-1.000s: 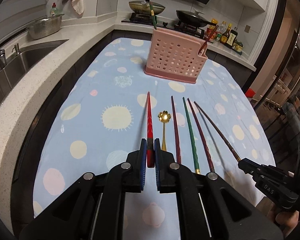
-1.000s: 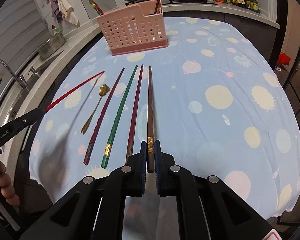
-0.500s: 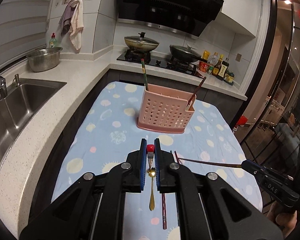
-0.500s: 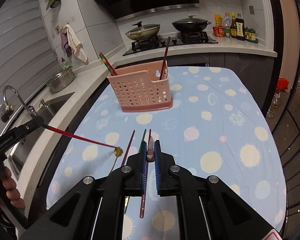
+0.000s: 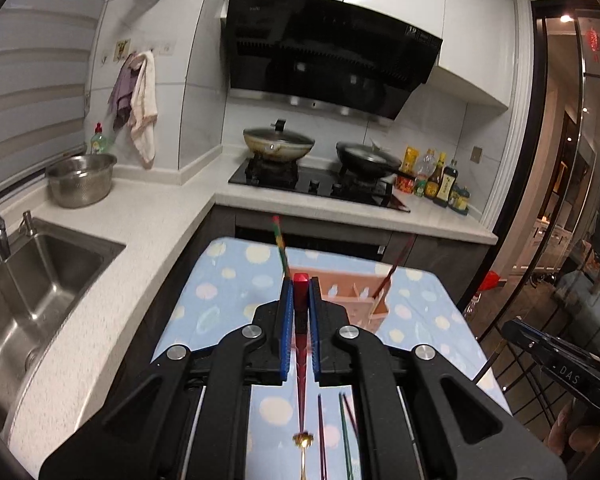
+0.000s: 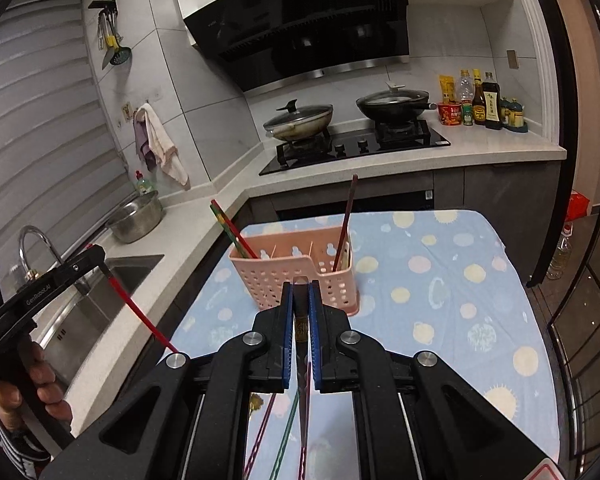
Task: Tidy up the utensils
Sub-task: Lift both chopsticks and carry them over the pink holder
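Observation:
My left gripper is shut on the thick end of a red chopstick, whose tip hangs down toward the table. My right gripper is shut on a brown chopstick in the same way. Both are raised above the near side of the pink perforated basket, which holds a green-red chopstick and a dark red one. Below, on the blue dotted cloth, lie a gold spoon, a maroon chopstick and a green chopstick.
A steel sink and a metal bowl are on the counter at left. Behind the table is a hob with two pans, with sauce bottles beside it. A hand holds the left gripper's handle.
Both grippers have risen off the table with their chopsticks and tipped upward. The basket now sits just beyond the fingertips, and the remaining utensils have dropped below the jaws.

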`<state>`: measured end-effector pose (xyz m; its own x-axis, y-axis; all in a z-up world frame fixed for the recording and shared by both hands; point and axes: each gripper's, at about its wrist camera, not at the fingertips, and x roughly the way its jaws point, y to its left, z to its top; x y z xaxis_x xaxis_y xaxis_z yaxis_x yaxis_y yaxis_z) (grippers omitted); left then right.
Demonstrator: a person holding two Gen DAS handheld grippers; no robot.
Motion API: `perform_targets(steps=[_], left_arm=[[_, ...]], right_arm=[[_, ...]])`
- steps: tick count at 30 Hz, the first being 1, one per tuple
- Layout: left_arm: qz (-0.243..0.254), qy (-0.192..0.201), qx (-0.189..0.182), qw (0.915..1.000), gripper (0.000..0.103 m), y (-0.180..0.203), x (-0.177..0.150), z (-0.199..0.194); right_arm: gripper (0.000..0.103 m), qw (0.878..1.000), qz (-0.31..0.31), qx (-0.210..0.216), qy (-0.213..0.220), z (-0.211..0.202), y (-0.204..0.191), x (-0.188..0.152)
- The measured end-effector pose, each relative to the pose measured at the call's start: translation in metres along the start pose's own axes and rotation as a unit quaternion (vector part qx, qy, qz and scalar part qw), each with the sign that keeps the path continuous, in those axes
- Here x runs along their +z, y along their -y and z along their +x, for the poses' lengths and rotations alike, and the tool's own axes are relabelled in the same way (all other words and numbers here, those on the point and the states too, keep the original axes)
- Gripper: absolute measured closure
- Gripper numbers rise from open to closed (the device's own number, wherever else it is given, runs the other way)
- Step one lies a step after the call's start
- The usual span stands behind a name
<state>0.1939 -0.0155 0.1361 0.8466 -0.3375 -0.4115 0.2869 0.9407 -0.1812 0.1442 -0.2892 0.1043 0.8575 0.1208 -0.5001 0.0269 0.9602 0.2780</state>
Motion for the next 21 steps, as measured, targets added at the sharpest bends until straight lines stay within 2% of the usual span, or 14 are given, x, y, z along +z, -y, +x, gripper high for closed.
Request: perform_targets(steps=[13,21], left_arm=[[0.024,0.075,-0.012,0.9968,0.096,0.028,0.091,0.040],[0.030,0.082,-0.010,0.9962,0.096,0.031,0.118,0.083]], right_arm=[[0.096,0.997,-0.008,0.009,0.079,0.035,-0.011,0.104],[0.096,0.995,-0.007,0.010,0.095,0.081,-0.017,0.142]])
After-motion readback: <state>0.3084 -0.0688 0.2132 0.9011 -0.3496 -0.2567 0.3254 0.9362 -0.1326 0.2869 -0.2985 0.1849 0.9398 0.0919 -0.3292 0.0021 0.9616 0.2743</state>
